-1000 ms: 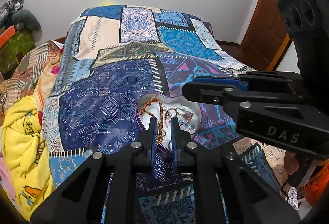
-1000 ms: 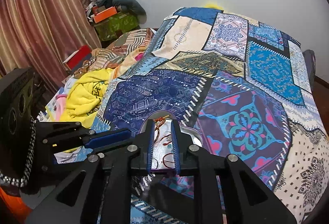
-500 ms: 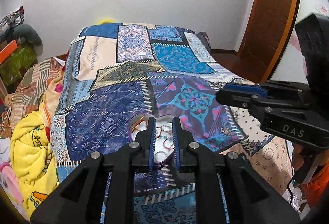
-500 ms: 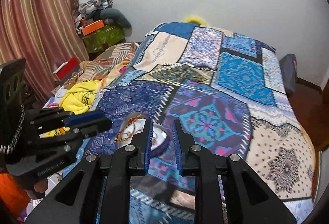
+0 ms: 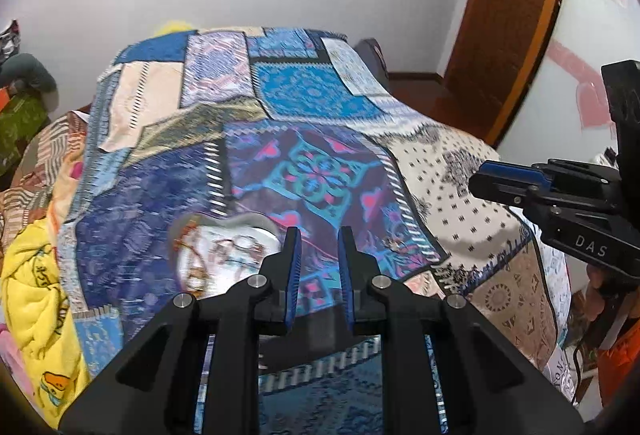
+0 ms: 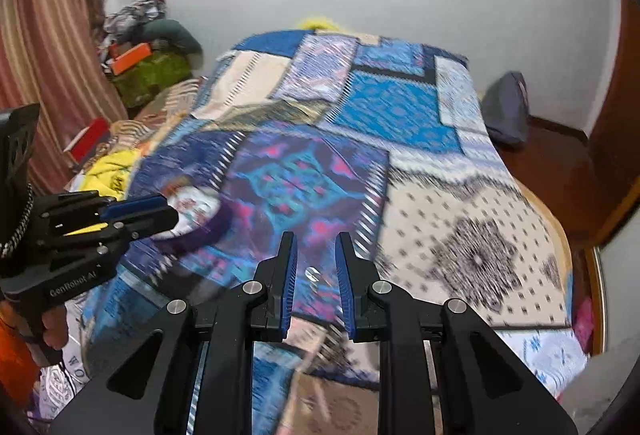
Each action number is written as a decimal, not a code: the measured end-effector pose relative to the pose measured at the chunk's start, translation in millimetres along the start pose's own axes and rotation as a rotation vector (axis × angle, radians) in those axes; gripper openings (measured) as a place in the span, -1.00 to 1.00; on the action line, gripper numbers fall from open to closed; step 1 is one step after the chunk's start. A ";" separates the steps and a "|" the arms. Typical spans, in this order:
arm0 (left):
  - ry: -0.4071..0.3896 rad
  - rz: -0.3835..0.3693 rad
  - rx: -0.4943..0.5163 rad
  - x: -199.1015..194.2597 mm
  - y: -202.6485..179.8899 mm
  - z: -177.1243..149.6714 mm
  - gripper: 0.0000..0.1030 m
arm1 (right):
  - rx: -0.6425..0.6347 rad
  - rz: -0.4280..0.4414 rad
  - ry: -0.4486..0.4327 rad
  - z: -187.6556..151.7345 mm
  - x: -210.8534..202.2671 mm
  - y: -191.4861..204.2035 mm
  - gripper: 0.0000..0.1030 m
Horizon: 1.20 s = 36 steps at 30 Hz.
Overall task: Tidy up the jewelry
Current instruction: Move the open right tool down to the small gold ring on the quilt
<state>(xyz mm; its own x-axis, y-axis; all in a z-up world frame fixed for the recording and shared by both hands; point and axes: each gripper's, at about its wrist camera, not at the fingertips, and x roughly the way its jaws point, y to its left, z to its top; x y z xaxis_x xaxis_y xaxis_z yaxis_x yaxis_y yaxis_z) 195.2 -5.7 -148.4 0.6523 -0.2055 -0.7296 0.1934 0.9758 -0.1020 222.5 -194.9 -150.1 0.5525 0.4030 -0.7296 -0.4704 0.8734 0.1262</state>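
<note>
Left wrist footage is being filled by a bed covered in a blue, purple and cream patchwork bedspread [image 5: 312,139], with a crumpled yellow blanket [image 5: 32,287] being seen at its left edge. On the near part of the bedspread a shallow purple-rimmed heart-shaped tray [image 5: 224,227] is lying, and tangled beaded bracelets and thread bands [image 5: 224,255], blurred, are being held inside it.

The left gripper [image 5: 319,275] is being held above the bedspread just right of the tray, its blue pads [image 5: 295,275] set a narrow gap apart with nothing between them; they have just been opening slightly. The right gripper [image 6: 316,271] is being carried well to the right of the tray, its pads narrowly apart and empty too.

For the sorting to go well, one band is best singled out at the tray's edge, so that its neighbours are not being dragged along.
</note>
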 end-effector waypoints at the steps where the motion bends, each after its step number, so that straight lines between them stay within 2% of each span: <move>1: 0.014 -0.008 0.008 5.8 -4.4 -1.2 -0.67 | 0.009 0.008 0.013 -3.3 1.9 -3.3 -0.66; 6: 0.057 -0.034 0.024 27.9 -18.3 -7.8 -0.67 | 0.025 0.043 0.103 -18.6 25.9 -9.8 -0.66; 12: 0.122 -0.041 0.033 51.5 -22.7 -17.0 -0.66 | -0.006 0.093 0.208 -26.7 62.8 0.3 -0.66; 18: 0.160 -0.051 0.041 63.5 -18.2 -24.9 -0.66 | -0.038 0.082 0.277 -28.0 87.8 4.1 -0.66; 24: 0.176 -0.059 0.037 72.9 -14.0 -28.6 -0.66 | -0.059 0.078 0.272 -27.3 94.8 3.6 -0.54; 30: 0.187 -0.061 0.023 81.1 -11.1 -30.1 -0.66 | -0.077 0.071 0.237 -29.8 96.2 7.9 -0.54; 33: 0.195 -0.061 0.026 84.0 -12.1 -30.5 -0.66 | -0.077 0.068 0.227 -29.6 95.4 6.5 -0.62; 36: 0.201 -0.071 0.030 86.8 -14.3 -28.9 -0.66 | -0.072 0.072 0.221 -31.1 93.0 4.9 -0.63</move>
<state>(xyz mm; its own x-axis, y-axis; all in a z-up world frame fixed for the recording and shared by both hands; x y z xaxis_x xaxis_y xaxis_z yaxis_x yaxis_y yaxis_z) 227.9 -35.3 -229.8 0.4771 -0.2517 -0.8420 0.2577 0.9561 -0.1398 250.2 -161.7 -238.2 0.3555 0.3875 -0.8506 -0.5559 0.8192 0.1409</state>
